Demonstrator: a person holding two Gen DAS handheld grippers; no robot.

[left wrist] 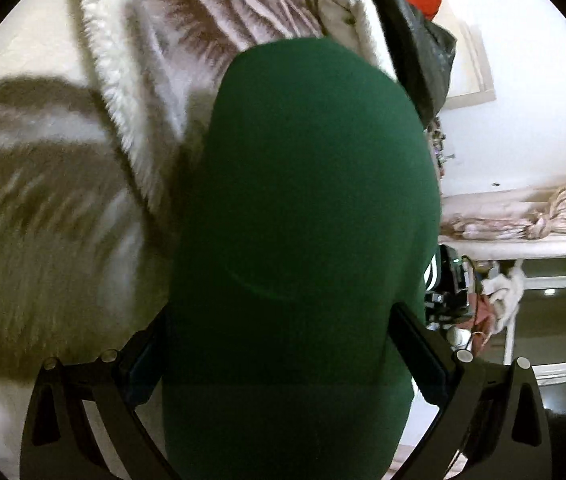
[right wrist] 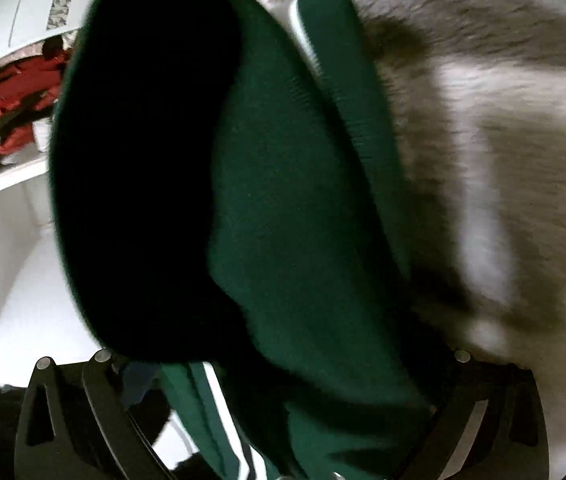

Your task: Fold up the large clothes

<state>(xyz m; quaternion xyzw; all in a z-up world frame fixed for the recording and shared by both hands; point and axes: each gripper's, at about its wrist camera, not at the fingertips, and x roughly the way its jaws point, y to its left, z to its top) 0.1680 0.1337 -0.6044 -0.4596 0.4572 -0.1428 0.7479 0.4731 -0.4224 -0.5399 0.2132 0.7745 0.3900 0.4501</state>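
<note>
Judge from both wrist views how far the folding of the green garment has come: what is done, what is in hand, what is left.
Done: no finished fold shows. In hand: the left gripper and the right gripper each have the green garment bunched between their fingers, held above the furry blanket. The striped edge hangs by the right gripper. Left: laying it flat and folding it.

Garment [left wrist: 303,220]: dark green, white stripes at trim. Blanket [left wrist: 43,208]: fuzzy grey-brown and white, streaked. Clothing behind [right wrist: 23,92]: red.

Right claw [right wrist: 283,420] grips green garment [right wrist: 291,220] over furry grey-white blanket [right wrist: 503,140]
</note>
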